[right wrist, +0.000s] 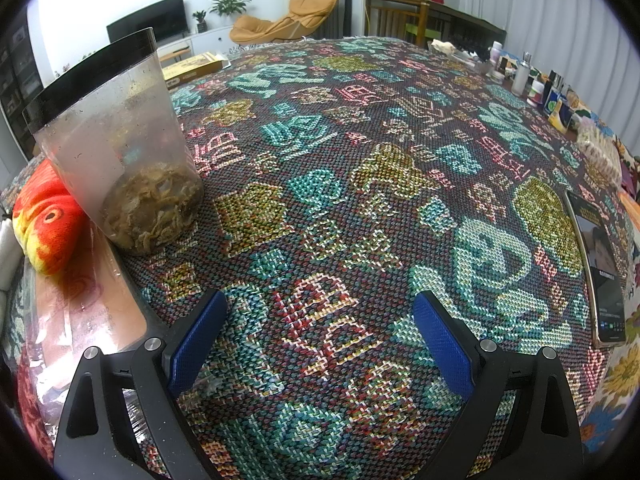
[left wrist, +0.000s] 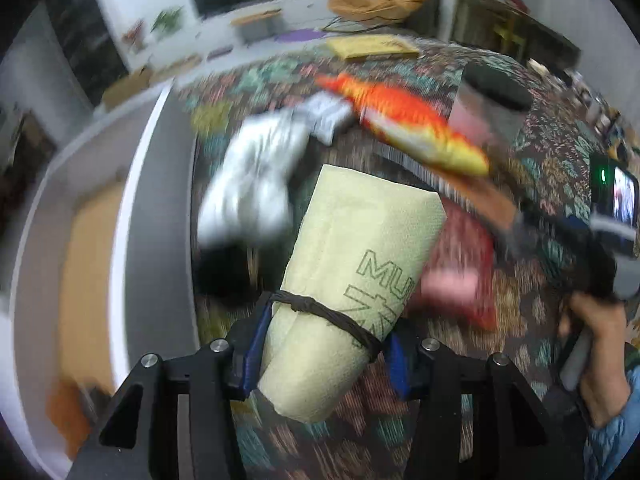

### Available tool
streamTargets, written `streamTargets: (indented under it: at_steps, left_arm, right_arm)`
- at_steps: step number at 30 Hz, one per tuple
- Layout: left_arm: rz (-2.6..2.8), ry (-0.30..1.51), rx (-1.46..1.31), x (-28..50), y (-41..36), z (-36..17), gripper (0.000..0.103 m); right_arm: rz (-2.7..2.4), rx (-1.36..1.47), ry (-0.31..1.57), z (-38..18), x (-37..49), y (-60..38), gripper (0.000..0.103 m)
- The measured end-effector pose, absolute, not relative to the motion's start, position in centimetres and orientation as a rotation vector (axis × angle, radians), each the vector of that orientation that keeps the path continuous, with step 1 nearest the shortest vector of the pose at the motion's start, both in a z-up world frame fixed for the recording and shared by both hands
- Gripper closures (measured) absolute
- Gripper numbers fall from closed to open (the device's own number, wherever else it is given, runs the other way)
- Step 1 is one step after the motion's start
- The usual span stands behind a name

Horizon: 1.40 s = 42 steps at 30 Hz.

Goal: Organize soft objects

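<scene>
Patterned woven cloth (right wrist: pixel 360 184) covers the table, with a television and potted plants in the living room behind. Left gripper (left wrist: pixel 324 344): its blue pads pinch a pale yellow roll of paper towel (left wrist: pixel 352 280) bound by a dark band, held above the cloth; the view is motion-blurred. Beyond the roll lie a grey-white soft bundle (left wrist: pixel 256 184) and an orange-and-yellow fish plush (left wrist: pixel 404 120), the latter just beside a clear plastic jar (right wrist: pixel 120 148) with a black rim. Right gripper (right wrist: pixel 320 344): fingers spread wide and empty, low over the cloth. A phone (right wrist: pixel 600 272) lies at the right edge.
</scene>
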<state>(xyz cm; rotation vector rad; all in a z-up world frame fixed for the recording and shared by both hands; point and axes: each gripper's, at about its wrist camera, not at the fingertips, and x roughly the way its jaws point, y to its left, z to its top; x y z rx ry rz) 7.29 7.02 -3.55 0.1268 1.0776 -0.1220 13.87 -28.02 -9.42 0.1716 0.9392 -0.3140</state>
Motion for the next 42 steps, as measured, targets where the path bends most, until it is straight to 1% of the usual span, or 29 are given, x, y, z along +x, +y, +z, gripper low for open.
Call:
streamTargets:
  at_steps: [2,3,4,6,8,10,11,13,15,17,20,22,24,26,28,32,34,35,36,37,38,40,42]
  left_arm:
    - [-0.093,1.074,0.091,5.3,6.6,-5.5,0.050]
    - [-0.082,1.071,0.079,5.0,6.6,-6.4,0.044]
    - [-0.081,1.073,0.079,4.8,6.3,-7.4,0.040]
    - [-0.099,1.080,0.117,4.7,5.5,-9.1,0.039]
    - [-0.127,1.080,0.170,5.1,4.4,-10.3,0.036]
    - [-0.136,1.061,0.186,5.5,4.0,-10.9,0.026]
    - [-0.127,1.043,0.175,5.8,4.1,-11.0,0.024]
    - [-0.127,1.050,0.130,6.4,4.5,-11.2,0.023]
    - [-0.136,1.061,0.074,6.7,4.9,-11.3,0.023]
    - [-0.141,1.048,0.073,6.8,4.9,-11.2,0.023]
    - [-0.145,1.022,0.076,6.8,4.9,-11.4,0.023]
    - [-0.143,1.008,0.068,6.6,5.0,-11.5,0.023]
    - [-0.143,1.004,0.058,6.5,5.2,-11.5,0.023]
    - [-0.147,1.000,0.050,6.1,5.5,-11.5,0.023]
    - [-0.152,0.996,0.057,6.0,5.6,-11.6,0.023]
    - [-0.164,0.984,0.060,5.6,5.7,-11.7,0.022]
    - [-0.172,0.974,0.056,5.5,5.7,-11.8,0.018]
    - [-0.174,0.969,0.056,5.4,5.7,-11.8,0.018]
    - [-0.175,0.964,0.058,5.4,5.7,-11.8,0.017]
    - [-0.177,0.956,0.062,5.4,5.6,-11.8,0.015]
    - [-0.180,0.948,0.064,5.2,5.6,-11.9,0.015]
    - [-0.182,0.935,0.067,5.2,5.6,-12.0,0.013]
    - [-0.180,0.929,0.067,5.1,5.6,-12.1,0.012]
  right_arm:
    - [-0.314,0.172,0.939,-9.4,13.9,-28.0,0.007]
    - [-0.314,0.172,0.939,-9.4,13.9,-28.0,0.007]
    - [-0.314,0.172,0.939,-9.4,13.9,-28.0,0.007]
    - [-0.312,0.173,0.939,-9.4,13.9,-28.0,0.007]
    - [-0.311,0.175,0.938,-9.4,13.9,-28.1,0.007]
    - [-0.301,0.189,0.931,-9.3,13.7,-28.2,0.008]
    - [-0.291,0.212,0.917,-9.2,13.5,-28.4,0.008]
    - [-0.253,0.273,0.857,-8.3,12.8,-28.9,0.009]
    - [-0.177,0.296,0.731,-6.0,11.4,-28.4,0.009]
    - [-0.007,0.233,0.597,-2.6,10.1,-25.9,0.009]
    - [0.237,0.106,0.552,2.4,11.3,-20.9,0.009]
    - [0.406,0.000,0.623,4.3,14.1,-17.0,0.009]
    - [0.537,-0.115,0.765,4.4,17.6,-12.7,0.010]
    - [0.535,-0.281,0.902,2.6,21.3,-8.6,0.011]
    - [0.470,-0.384,0.973,0.6,24.0,-6.6,0.011]
    - [0.344,-0.449,1.079,-2.5,28.1,-6.3,0.012]
    - [0.298,-0.474,1.140,-3.6,29.1,-7.1,0.020]
    - [0.269,-0.516,1.147,-3.8,29.3,-6.9,0.032]
    - [0.256,-0.552,1.146,-3.8,29.3,-6.7,0.055]
    - [0.260,-0.565,1.137,-3.3,29.1,-6.7,0.091]
    - [0.287,-0.524,1.149,-2.6,29.2,-6.6,0.093]
    - [0.323,-0.445,1.163,-1.6,29.4,-7.1,0.093]
    - [0.311,-0.452,1.126,-0.6,29.0,-7.1,0.094]
